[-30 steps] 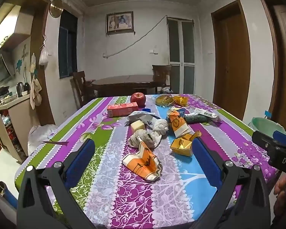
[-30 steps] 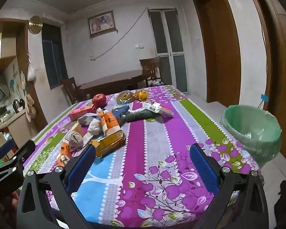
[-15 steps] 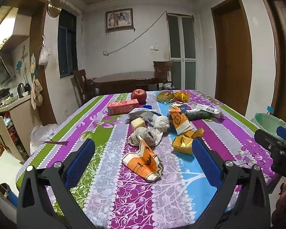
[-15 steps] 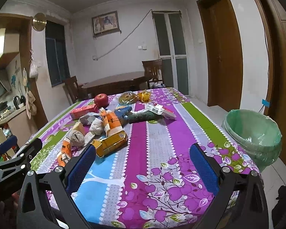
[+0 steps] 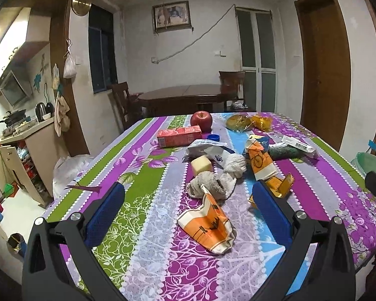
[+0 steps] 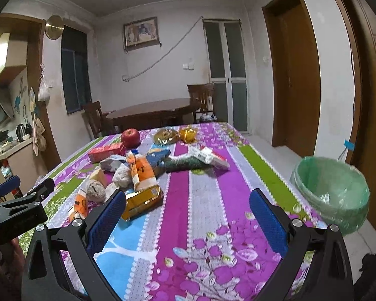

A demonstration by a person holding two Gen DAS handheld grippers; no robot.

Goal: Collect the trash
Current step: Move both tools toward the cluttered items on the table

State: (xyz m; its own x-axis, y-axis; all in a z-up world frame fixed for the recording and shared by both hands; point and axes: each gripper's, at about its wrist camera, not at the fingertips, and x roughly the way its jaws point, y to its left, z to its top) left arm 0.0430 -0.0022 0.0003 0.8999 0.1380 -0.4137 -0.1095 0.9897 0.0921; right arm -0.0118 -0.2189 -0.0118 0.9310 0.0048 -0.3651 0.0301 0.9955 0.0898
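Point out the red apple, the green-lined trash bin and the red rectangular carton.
red apple (image 5: 201, 121): left wrist view, front skin.
green-lined trash bin (image 6: 332, 202): right wrist view, outer wall.
red rectangular carton (image 5: 179, 137): left wrist view, long side.

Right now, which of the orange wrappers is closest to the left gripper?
The flattened orange-and-white wrapper lying between the open left gripper fingers. The other orange one sits farther back, beside the white cloth wad.

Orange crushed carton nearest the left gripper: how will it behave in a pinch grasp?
The orange carton looks flattened and creased, so it will probably fold further rather than resist. Likely empty and light, it may slide on the tablecloth if nudged. Lying flat, it shouldn't roll.
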